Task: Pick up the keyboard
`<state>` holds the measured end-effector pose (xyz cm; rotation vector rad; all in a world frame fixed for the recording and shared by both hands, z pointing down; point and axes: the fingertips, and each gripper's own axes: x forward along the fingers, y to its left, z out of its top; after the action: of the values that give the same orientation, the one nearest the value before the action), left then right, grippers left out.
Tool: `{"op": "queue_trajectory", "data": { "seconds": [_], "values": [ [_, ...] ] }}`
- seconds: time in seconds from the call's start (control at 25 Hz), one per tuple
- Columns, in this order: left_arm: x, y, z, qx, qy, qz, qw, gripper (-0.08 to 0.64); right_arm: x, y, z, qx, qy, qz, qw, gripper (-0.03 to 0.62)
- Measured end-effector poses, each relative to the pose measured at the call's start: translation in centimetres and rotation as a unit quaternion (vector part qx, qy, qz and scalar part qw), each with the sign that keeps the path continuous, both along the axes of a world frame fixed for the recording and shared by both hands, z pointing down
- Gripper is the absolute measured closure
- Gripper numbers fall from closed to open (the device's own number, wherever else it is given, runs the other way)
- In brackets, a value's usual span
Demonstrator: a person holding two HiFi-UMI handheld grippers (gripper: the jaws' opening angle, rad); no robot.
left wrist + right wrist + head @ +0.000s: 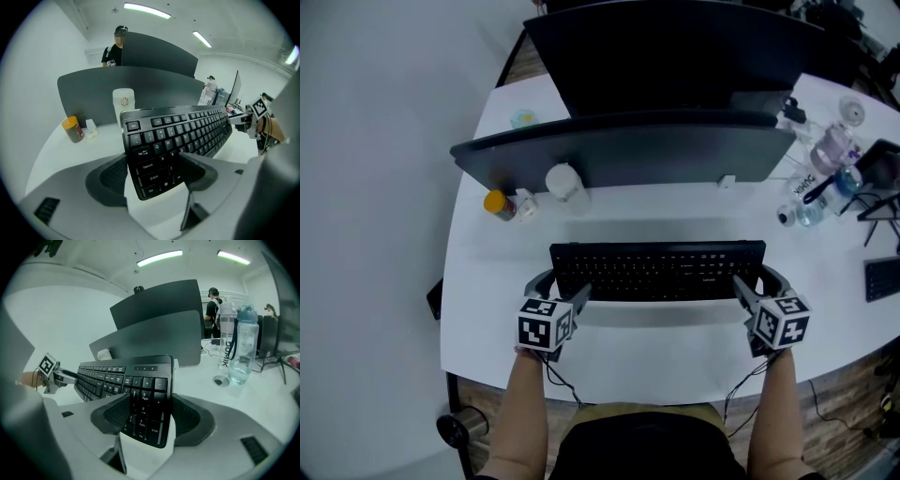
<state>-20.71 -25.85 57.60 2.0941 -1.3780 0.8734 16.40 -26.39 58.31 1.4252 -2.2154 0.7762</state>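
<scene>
Keyboard (656, 270) held off the white worktop (656, 356), left gripper (561, 287) and right gripper (759, 282) each with fingers spread wide and clamped across one end, likely to keep it level.

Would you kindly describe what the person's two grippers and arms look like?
Both the left gripper and right gripper are light grey, with curved jaws lined by dark textured pads. Each carries a white cube printed with black square markers, and a thin dark cable runs back from each. The forearms are bare, with no sleeves showing.
</scene>
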Motion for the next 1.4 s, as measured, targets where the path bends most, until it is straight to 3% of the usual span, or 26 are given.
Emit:
{"op": "queue_trajectory", "data": {
  "seconds": [0.96, 1.4],
  "values": [
    [1.9, 2.4, -13.1, 0.127, 0.03, -0.017, 0.9913, 0.222, 1.9, 0.7, -14.5, 0.129, 0.011, -0.027, 0.991, 0.301],
    [2.4, 4.2, -19.1, 0.174, 0.018, -0.026, 0.9842, 0.222, 2.4, 1.9, -20.2, 0.185, 0.002, -0.042, 0.982, 0.301]
  ]
}}
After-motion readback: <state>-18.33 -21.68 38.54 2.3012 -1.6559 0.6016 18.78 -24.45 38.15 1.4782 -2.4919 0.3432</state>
